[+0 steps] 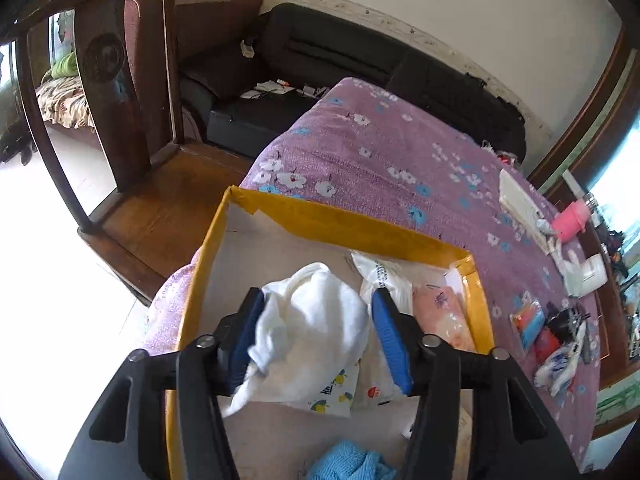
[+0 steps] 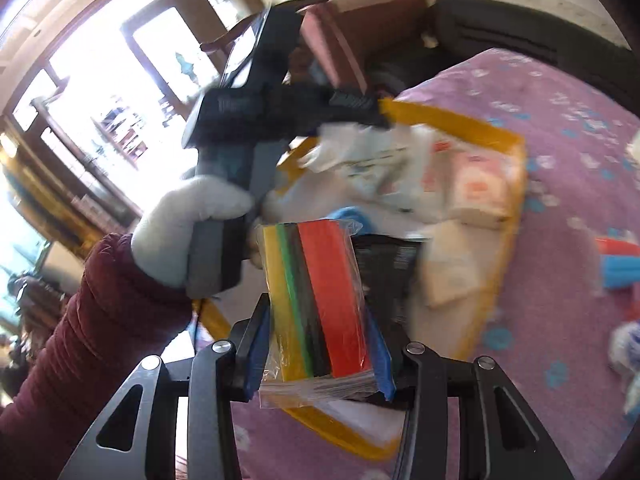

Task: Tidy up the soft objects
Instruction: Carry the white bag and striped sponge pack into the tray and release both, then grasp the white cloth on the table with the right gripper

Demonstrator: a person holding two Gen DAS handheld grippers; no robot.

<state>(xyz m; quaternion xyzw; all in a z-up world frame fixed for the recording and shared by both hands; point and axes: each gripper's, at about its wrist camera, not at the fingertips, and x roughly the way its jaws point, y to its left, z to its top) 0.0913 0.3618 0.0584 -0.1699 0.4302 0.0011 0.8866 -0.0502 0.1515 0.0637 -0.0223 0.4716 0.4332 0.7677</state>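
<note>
Wrapped sponge pack (image 2: 320, 304) sits clamped between right gripper (image 2: 320, 350) pads.

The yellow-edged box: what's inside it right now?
Inside the yellow-edged box: a white cloth between the left tongs, a white printed bag, a pink packet, a blue cloth. Whatever lies beneath them is covered.
</note>
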